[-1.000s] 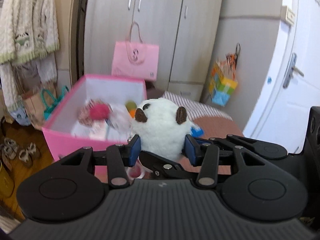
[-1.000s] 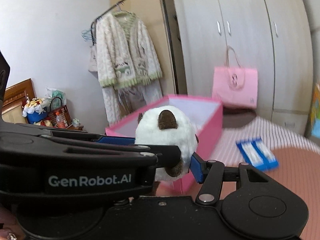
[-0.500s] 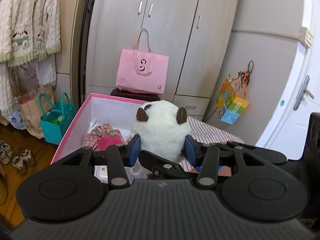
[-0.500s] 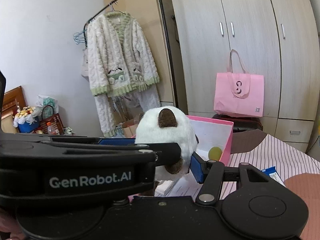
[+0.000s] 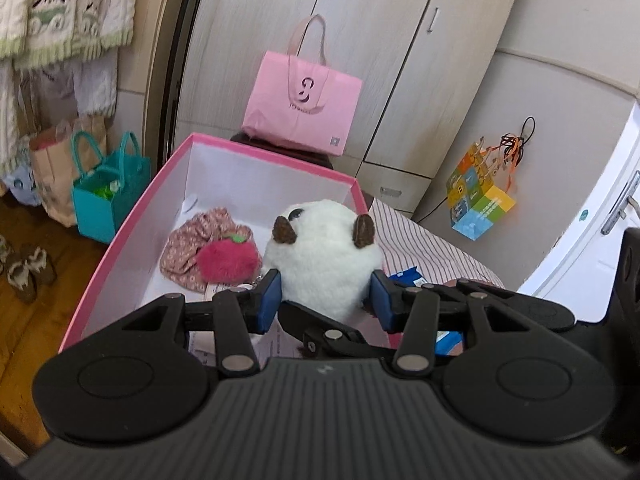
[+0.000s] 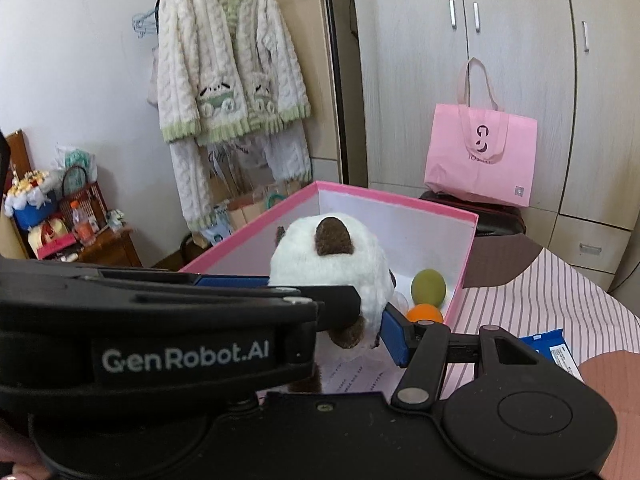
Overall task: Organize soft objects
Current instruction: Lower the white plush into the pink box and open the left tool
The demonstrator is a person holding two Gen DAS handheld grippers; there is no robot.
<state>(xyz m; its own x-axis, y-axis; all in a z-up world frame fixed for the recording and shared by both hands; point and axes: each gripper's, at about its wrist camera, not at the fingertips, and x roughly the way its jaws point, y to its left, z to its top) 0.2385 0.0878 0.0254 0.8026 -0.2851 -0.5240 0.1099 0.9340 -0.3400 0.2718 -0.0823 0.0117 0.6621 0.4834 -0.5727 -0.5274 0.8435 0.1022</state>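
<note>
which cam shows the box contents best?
Left wrist: it looks down into the pink box, showing floral cloth and red plush. Right wrist shows only two balls past the plush toy.

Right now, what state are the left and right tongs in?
Left tongs: shut on the white fluffy plush toy with brown ears, over the pink cardboard box.
Right tongs: shut on the same plush toy.
</note>
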